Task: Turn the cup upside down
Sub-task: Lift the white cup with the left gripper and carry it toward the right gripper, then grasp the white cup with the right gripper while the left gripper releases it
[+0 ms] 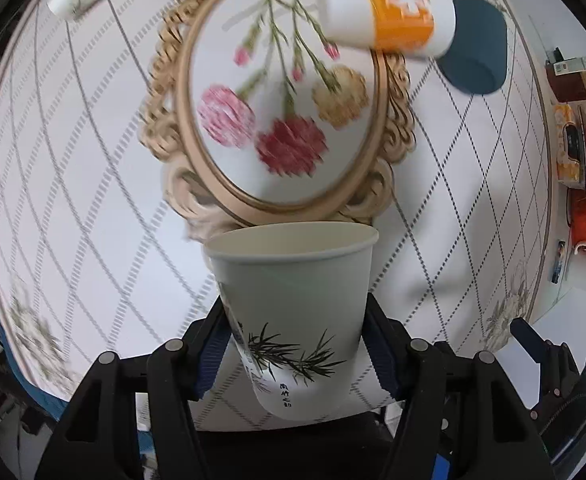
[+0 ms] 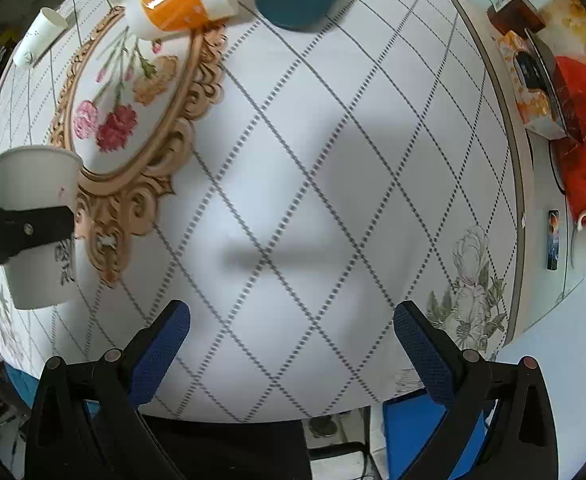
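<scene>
- A home dining area is showing: a round worktop point(image 2: 333, 160) is wearing a diamond-patterned floral tablecloth.
- Mugs point(image 2: 181, 0), tissue boxes point(image 2: 529, 92) and a red bag point(image 2: 585, 140) are sitting around.

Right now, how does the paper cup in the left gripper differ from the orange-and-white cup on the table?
The paper cup is held upright, mouth up, clamped between the left gripper's fingers; the orange-and-white cup lies on its side on the table, ungripped. The paper cup is pale with a dark bamboo-leaf print; the orange-and-white cup carries a broad orange band. Both are tapered cups, and neither is upside down yet.
</scene>
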